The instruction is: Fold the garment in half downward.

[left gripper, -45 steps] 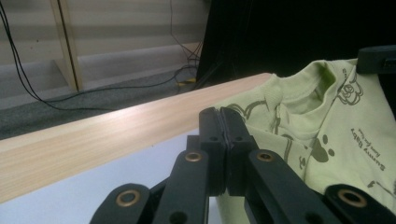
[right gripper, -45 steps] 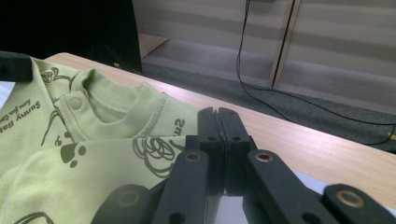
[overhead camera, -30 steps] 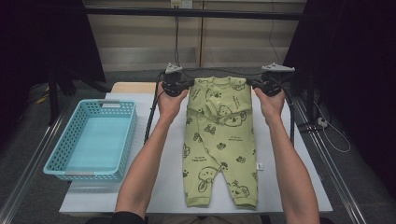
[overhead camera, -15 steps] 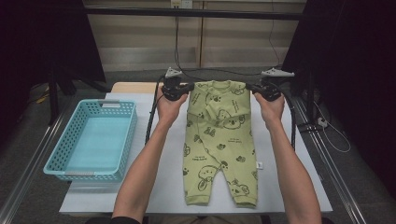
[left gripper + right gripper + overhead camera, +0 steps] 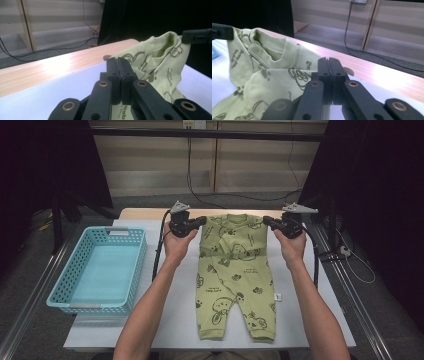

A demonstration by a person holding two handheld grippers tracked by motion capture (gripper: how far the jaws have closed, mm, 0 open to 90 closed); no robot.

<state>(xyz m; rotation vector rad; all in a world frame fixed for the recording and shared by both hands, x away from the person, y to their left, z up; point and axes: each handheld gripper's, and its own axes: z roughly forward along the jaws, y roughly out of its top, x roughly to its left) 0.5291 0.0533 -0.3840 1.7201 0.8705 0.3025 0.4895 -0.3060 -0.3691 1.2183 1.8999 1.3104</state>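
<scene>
Green baby romper (image 5: 235, 280) is laid flat on the white sheet (image 5: 175, 320) that covers the table (image 5: 145, 213); its two legs are seen nearest the person, at the near edge of the sheet, and its body runs away from there towards the far side; a small white tag (image 5: 278, 297) is seen at its right edge. To its left, well apart, a light blue basket (image 5: 65, 295) is set on the table. Farther out, the romper's top is lifted off the sheet at both shoulders; the left shoulder is clamped in the left tool (image 5: 200, 221), whose jaws are pressed together on the cloth in the left gripper view (image 5: 119, 60); the right shoulder is clamped in the right tool (image 5: 267, 221), its jaws likewise closed on the cloth (image 5: 329, 60). The neckline (image 5: 270, 50) is held up between them, slightly slack. Beyond the sheet, a bare wooden strip of the table is seen; behind it, cables (image 5: 240, 196) are trailed over the floor.
</scene>
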